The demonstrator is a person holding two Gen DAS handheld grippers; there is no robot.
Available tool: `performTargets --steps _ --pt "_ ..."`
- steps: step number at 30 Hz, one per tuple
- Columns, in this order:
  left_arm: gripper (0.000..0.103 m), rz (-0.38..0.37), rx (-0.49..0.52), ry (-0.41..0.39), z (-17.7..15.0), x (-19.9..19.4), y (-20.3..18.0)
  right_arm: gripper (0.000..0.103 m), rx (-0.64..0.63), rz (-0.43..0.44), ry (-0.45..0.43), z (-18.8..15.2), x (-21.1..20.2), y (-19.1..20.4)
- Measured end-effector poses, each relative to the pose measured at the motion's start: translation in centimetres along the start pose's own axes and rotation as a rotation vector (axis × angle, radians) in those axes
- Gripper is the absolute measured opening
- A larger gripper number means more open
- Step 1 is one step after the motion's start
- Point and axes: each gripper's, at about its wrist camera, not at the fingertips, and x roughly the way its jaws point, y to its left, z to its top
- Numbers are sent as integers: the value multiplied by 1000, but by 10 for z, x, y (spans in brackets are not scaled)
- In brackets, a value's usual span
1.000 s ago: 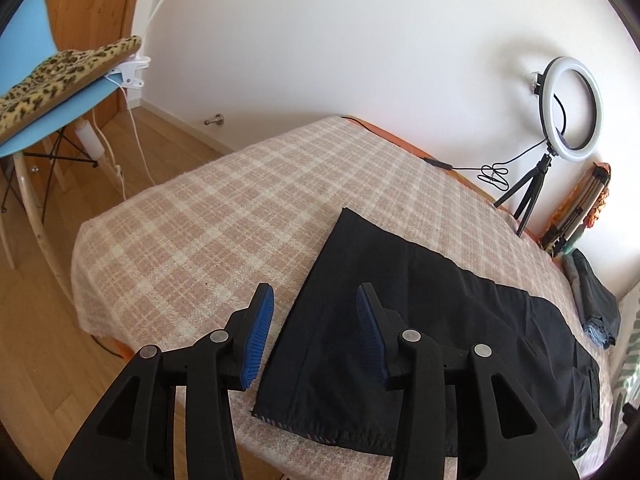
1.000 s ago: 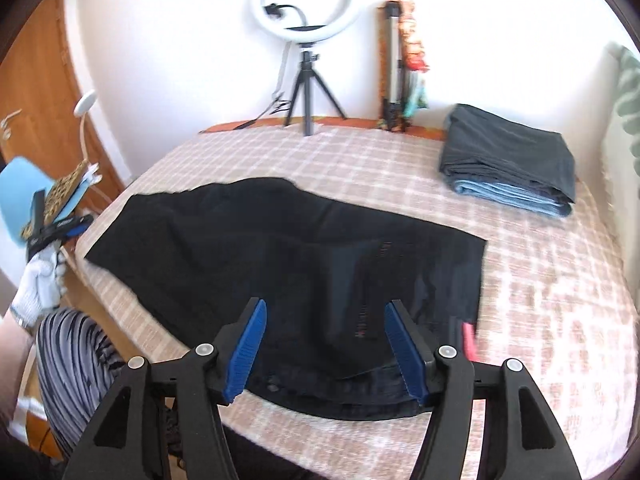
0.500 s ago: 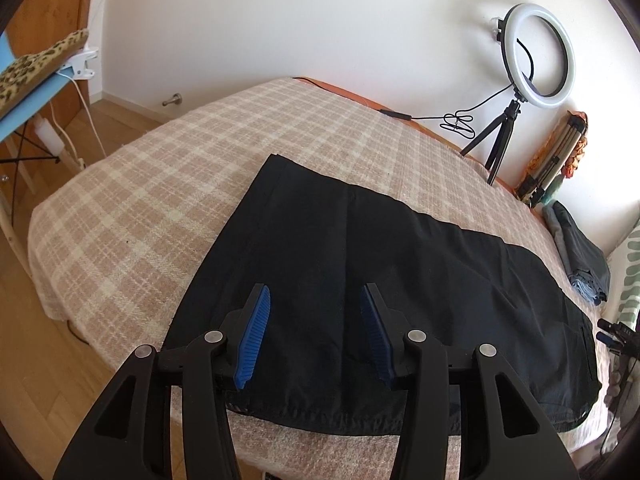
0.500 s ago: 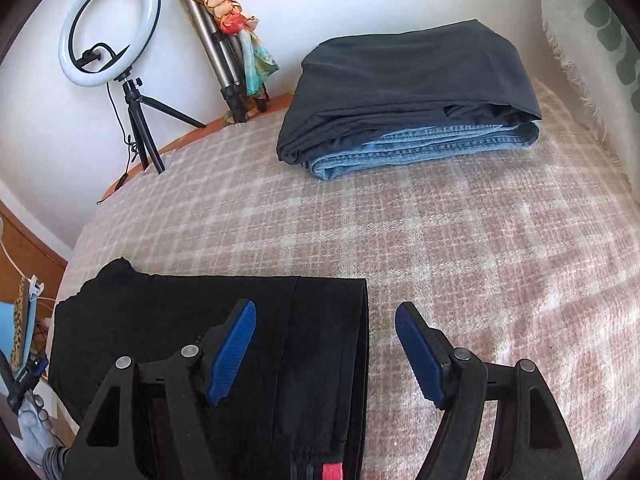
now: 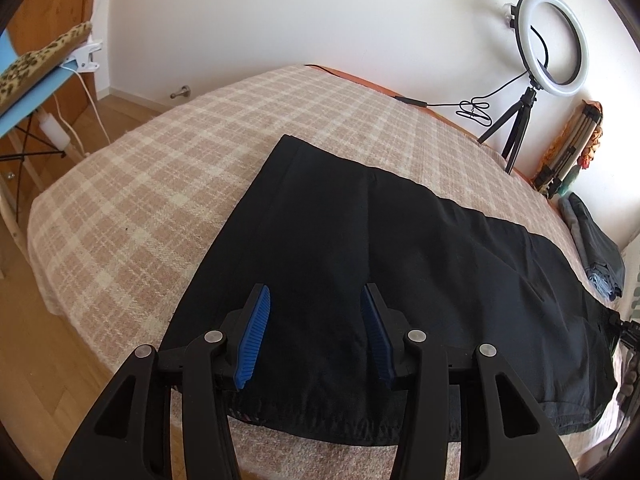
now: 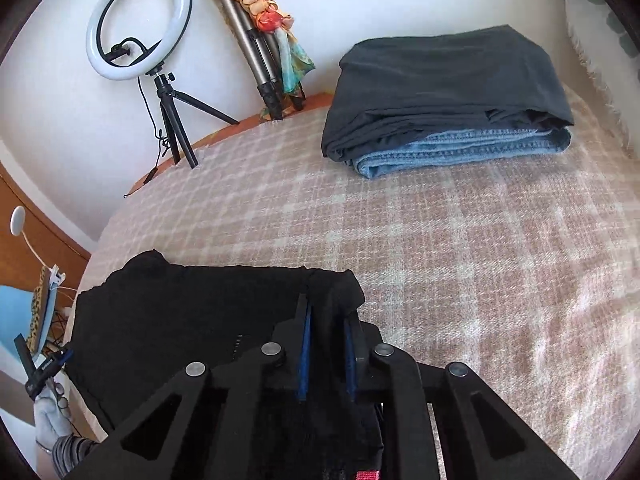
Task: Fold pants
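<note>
A bed [image 5: 132,184] with a checked cover carries the black pants [image 5: 400,264] along its near edge, long axis left to right. The left hand-held gripper [image 5: 316,334] hovers wide over the hem end. The right hand-held gripper [image 6: 326,354], open half a second ago, now pinches the waist corner, so the fold can begin.

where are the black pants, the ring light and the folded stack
black pants [image 5: 400,264], left wrist view, middle of the flat cloth
ring light [image 6: 138,24], right wrist view, its white ring
folded stack [image 6: 444,80], right wrist view, the dark top garment
</note>
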Motion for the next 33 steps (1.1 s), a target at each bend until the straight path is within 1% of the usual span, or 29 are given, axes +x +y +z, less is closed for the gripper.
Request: performTargets --steps 2,4,5,6,7,8,9,11,12,13,14,18,22,24,27,29,31,33 --pt "46 -3 0 5 2 0 2 11 -70 -81 -16 -1 -5 14" --pt "46 3 -12 3 5 -3 7 12 -155 -155 8 -5 2 27" --pt "46 3 -24 1 6 -4 11 18 -168 -172 21 -5 6 29" --pt "47 0 -42 0 7 -7 16 20 -166 -187 30 -6 8 29" --pt "50 -5 -62 -3 8 -11 22 28 -167 -203 29 -5 9 29" --pt "52 -8 -79 -9 9 -14 27 40 -170 -217 24 -5 8 29" --pt "54 -8 -92 -13 9 -18 33 43 -172 -222 20 -3 6 30" --pt "54 -8 -118 -14 9 -25 44 45 -178 -222 5 -2 -2 34" --pt "57 -13 -138 -6 9 -26 50 49 -182 -226 -2 -1 -5 37" --pt "60 -21 -170 4 8 -28 57 58 -186 -221 -9 -2 -9 40" --pt "61 -32 -209 13 6 -30 64 60 -190 -210 -20 -4 -13 44" --pt "61 -91 -352 42 -7 -33 87 60 -201 -169 -45 -13 -27 61" --pt "61 -158 -433 67 -24 -33 92 62 -189 -121 -55 -19 -31 74" --pt "61 -170 -448 47 -27 -35 90 63 -189 -99 -58 -22 -33 80" --pt "61 -193 -450 44 -26 -32 85 62 -170 -46 -56 -24 -34 87" --pt "61 -188 -426 40 -23 -28 78 62 -159 -30 -62 -25 -35 91" --pt "61 -166 -399 25 -19 -25 71 62 -167 -22 -65 -26 -37 98" --pt "61 -162 -387 14 -15 -20 68 62 -179 -16 -68 -27 -40 105"
